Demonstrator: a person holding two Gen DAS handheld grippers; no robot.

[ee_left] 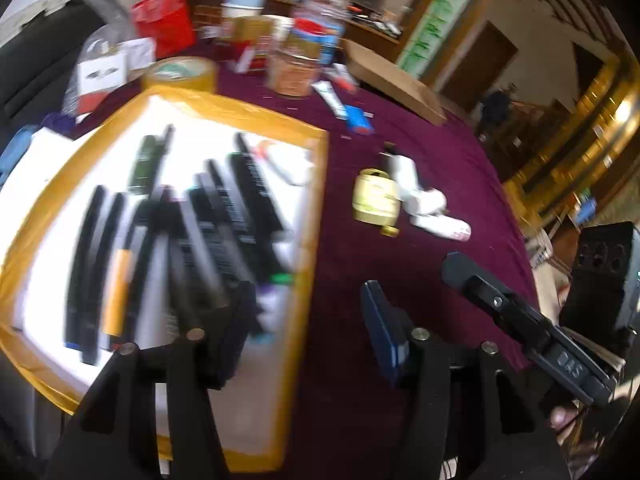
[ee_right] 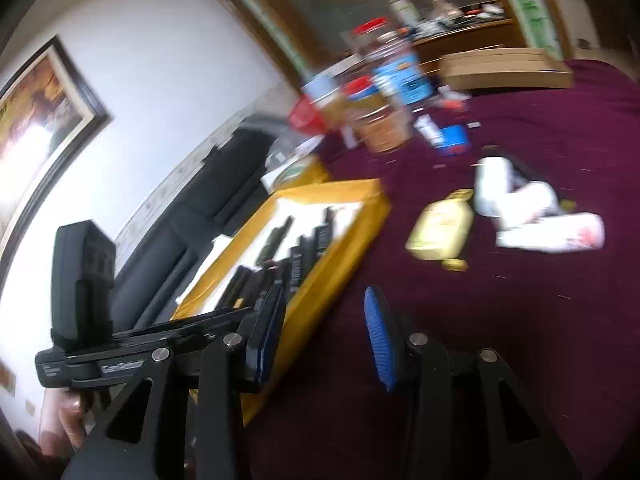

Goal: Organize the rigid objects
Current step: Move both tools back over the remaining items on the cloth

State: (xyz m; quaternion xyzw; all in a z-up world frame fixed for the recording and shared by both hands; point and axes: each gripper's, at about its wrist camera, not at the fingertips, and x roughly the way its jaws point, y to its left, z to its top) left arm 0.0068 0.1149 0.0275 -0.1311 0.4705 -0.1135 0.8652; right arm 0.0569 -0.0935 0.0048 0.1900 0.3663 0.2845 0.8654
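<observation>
Maroon cloth covered the table where I worked; both views were blurred.

Item: yellow-rimmed tray with a white floor, on the cloth at my left. It held a row of dark, slim, stick-like objects lying side by side, one with an orange band; their exact kind could not be told through the blur.

Item: pale yellow bottle with a gold cap, lying on its side on the cloth to the right of the tray. Just beside it, white tubes or bottles in a loose heap.

Item: roll of tan tape beyond the tray's far edge.

Item: cluster of jars, a red container and a flat cardboard box at the far side of the table. A blue-and-white tube lay between the jars and the yellow bottle.

My left gripper had its fingers parted with nothing between them, one finger over the tray's near corner, the other over bare cloth.

My right gripper likewise stood apart and empty, its blue pads showing, above the cloth by the tray's edge.
</observation>
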